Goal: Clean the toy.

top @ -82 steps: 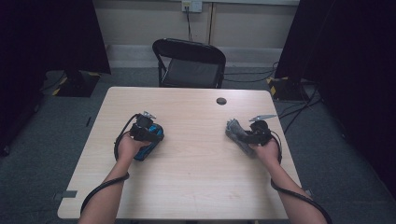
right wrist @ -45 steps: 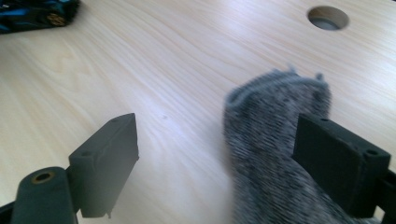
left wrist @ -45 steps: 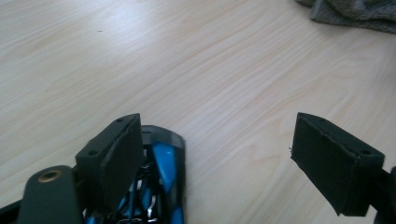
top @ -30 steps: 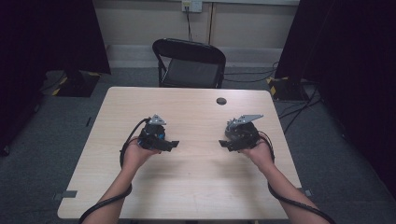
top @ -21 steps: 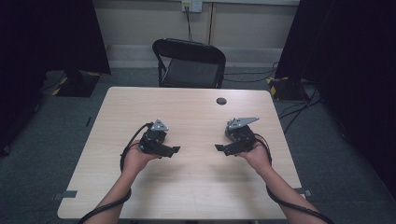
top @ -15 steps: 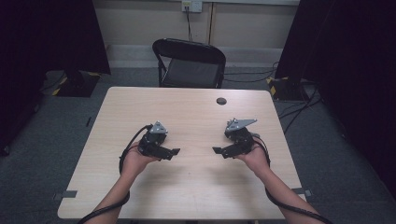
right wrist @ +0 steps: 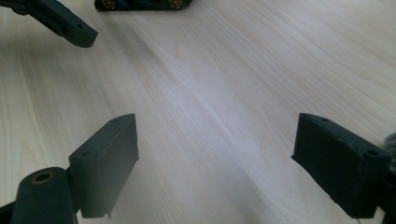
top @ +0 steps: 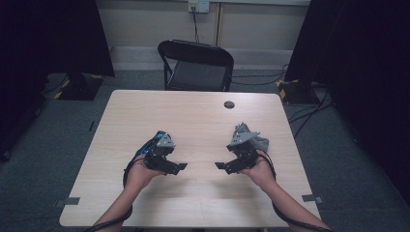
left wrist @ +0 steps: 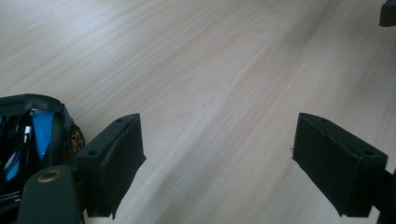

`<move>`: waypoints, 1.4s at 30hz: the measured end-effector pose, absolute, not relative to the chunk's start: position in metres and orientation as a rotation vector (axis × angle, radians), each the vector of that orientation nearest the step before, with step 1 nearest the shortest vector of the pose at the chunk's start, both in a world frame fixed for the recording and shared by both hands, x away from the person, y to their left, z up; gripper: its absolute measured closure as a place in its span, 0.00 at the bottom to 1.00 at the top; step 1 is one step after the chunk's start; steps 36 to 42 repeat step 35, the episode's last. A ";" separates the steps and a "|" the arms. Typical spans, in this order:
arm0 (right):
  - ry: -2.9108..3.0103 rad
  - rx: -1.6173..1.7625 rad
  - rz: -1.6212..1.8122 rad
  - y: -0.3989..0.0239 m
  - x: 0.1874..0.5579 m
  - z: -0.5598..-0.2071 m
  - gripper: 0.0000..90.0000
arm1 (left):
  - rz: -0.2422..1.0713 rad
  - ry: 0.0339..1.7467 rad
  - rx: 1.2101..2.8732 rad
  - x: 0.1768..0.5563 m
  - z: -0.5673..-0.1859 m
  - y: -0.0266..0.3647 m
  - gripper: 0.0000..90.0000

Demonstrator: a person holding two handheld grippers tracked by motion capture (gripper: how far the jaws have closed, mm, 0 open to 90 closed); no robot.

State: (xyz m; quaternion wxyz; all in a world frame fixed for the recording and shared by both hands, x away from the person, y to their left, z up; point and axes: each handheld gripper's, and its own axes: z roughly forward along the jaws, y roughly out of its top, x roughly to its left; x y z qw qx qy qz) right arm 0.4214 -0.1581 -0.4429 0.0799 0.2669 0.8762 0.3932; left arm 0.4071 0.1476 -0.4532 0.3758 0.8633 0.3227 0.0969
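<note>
both hand-held grippers hover low over the table (top: 203, 121), tips turned toward each other across a bare patch of wood. the left hand-held gripper (left wrist: 217, 161) has its jaws spread wide with nothing between them, and a dark blue patterned cloth (left wrist: 32, 140) lies bunched just outside its jaw at about 9 o'clock. the right hand-held gripper (right wrist: 217, 163) is spread and empty too, with a grey cloth (top: 258, 142) behind it at about 1 o'clock of its hand. the risk, as i judge it, is a snag: either jaw could catch a fold and drag its cloth, or the two tips could knock together if they close in further.
</note>
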 end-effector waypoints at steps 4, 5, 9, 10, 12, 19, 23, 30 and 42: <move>2.640 0.783 1.164 -0.156 0.416 -0.450 0.15 | 0.242 0.799 2.239 0.398 -0.461 0.143 0.17; 2.641 0.786 1.165 -0.156 0.415 -0.451 0.15 | 0.243 0.793 2.245 0.395 -0.464 0.142 0.17; 2.662 0.769 1.137 -0.154 0.409 -0.460 0.15 | 0.227 0.770 2.273 0.389 -0.472 0.140 0.17; 2.665 0.772 1.138 -0.154 0.408 -0.462 0.15 | 0.223 0.766 2.277 0.387 -0.475 0.140 0.17; 2.676 0.770 1.135 -0.154 0.405 -0.467 0.15 | 0.228 0.750 2.284 0.384 -0.477 0.139 0.17; 2.690 0.742 1.091 -0.152 0.396 -0.480 0.15 | 0.225 0.702 2.304 0.375 -0.486 0.133 0.17; 2.695 0.722 1.077 -0.151 0.393 -0.485 0.15 | 0.240 0.680 2.318 0.370 -0.491 0.128 0.17; 2.703 0.694 1.053 -0.149 0.389 -0.497 0.14 | 0.254 0.653 2.324 0.367 -0.495 0.127 0.17; 2.699 0.685 1.056 -0.149 0.388 -0.497 0.13 | 0.242 0.655 2.306 0.366 -0.497 0.128 0.16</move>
